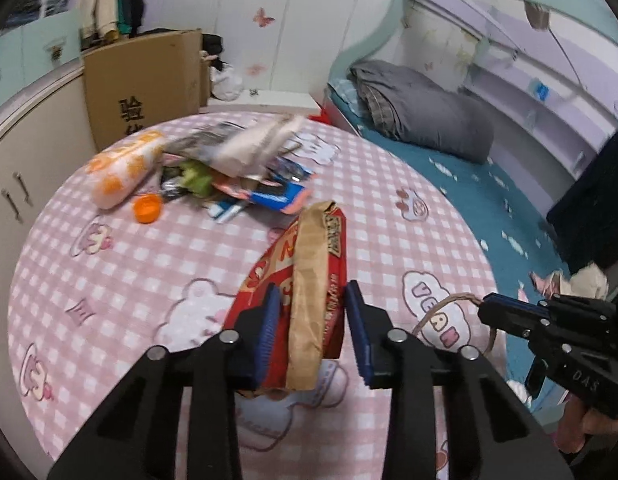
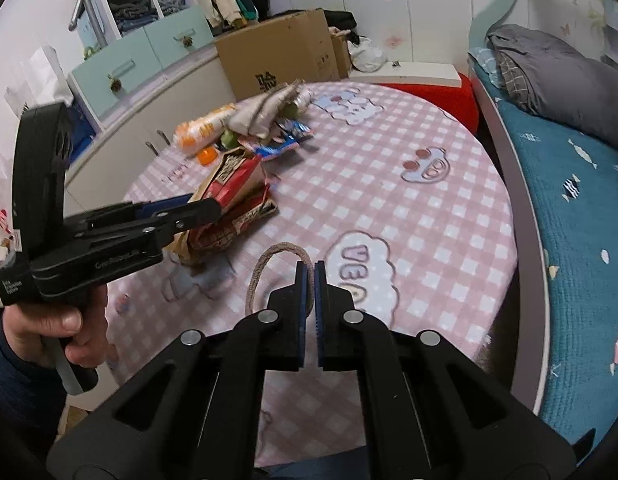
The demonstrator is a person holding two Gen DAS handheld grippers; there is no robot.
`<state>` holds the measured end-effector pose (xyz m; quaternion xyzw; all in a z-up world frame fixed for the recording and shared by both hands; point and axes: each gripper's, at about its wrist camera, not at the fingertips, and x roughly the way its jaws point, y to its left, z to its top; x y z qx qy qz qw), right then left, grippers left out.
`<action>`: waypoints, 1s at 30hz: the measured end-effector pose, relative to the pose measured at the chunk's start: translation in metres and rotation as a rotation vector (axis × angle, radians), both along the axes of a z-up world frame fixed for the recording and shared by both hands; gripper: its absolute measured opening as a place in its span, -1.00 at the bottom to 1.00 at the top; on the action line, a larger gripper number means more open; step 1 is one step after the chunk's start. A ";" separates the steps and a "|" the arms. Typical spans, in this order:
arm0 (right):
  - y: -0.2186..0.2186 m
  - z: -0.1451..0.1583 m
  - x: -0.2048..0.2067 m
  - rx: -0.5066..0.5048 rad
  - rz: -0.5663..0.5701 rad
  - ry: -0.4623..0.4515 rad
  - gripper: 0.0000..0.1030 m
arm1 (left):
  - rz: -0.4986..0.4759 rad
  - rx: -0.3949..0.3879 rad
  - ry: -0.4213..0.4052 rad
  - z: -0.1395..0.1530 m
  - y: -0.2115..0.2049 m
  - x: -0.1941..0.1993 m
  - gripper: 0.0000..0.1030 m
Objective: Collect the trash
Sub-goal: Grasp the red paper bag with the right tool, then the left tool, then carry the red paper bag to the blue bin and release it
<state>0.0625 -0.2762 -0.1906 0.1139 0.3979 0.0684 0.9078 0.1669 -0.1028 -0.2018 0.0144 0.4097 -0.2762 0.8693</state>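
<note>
A red and brown paper bag [image 1: 309,288] lies on its side on the pink checked table [image 1: 149,280]. My left gripper [image 1: 313,300] is open with its jaws on either side of the bag's folded edge. In the right wrist view the bag [image 2: 233,200] lies under the left gripper [image 2: 189,206]. My right gripper [image 2: 309,280] is shut on the bag's rope handle [image 2: 269,260]; it also shows in the left wrist view [image 1: 487,304]. A pile of trash [image 1: 237,172] lies at the table's far side: wrappers, an orange-and-white bottle [image 1: 125,168] and an orange cap [image 1: 148,208].
A cardboard box [image 1: 145,80] stands behind the table beside white cabinets [image 1: 17,168]. A bed [image 1: 469,184] with a teal sheet and grey bedding runs along the right. A red stool [image 2: 449,96] stands past the table's far edge.
</note>
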 end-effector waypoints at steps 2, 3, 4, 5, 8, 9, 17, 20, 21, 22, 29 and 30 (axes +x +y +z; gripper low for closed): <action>0.004 0.007 0.001 0.000 0.013 -0.017 -0.93 | 0.030 -0.018 -0.004 0.005 0.015 0.000 -0.46; 0.007 0.010 0.002 0.002 0.018 -0.024 -0.93 | 0.046 -0.027 -0.006 0.008 0.024 -0.001 -0.47; 0.009 0.014 0.003 0.003 0.025 -0.034 -0.93 | 0.057 -0.036 -0.006 0.011 0.031 -0.001 -0.48; 0.012 0.018 0.005 0.002 0.031 -0.043 -0.93 | 0.072 -0.048 -0.006 0.013 0.038 -0.002 -0.48; 0.022 0.027 0.011 0.000 0.052 -0.063 -0.93 | 0.120 -0.078 -0.012 0.020 0.065 -0.005 -0.50; 0.025 0.029 0.013 -0.003 0.059 -0.067 -0.93 | 0.138 -0.077 -0.018 0.021 0.074 -0.005 -0.50; 0.058 0.034 0.025 -0.016 0.118 -0.070 -0.93 | 0.199 0.026 -0.017 0.008 0.097 -0.005 0.20; 0.066 0.032 0.026 -0.021 0.128 -0.063 -0.93 | 0.183 -0.021 0.021 -0.004 0.104 -0.001 0.23; 0.067 0.033 0.026 -0.024 0.130 -0.063 -0.93 | 0.179 -0.024 0.023 -0.006 0.104 0.001 0.18; 0.069 0.034 0.026 -0.028 0.131 -0.063 -0.93 | 0.168 -0.023 0.024 -0.008 0.102 0.002 -0.09; 0.078 0.047 0.026 -0.052 0.131 -0.083 -0.93 | 0.187 -0.075 -0.007 0.001 0.115 -0.002 -0.49; 0.080 0.049 0.028 -0.055 0.136 -0.086 -0.93 | 0.196 -0.083 -0.012 0.004 0.118 -0.003 -0.51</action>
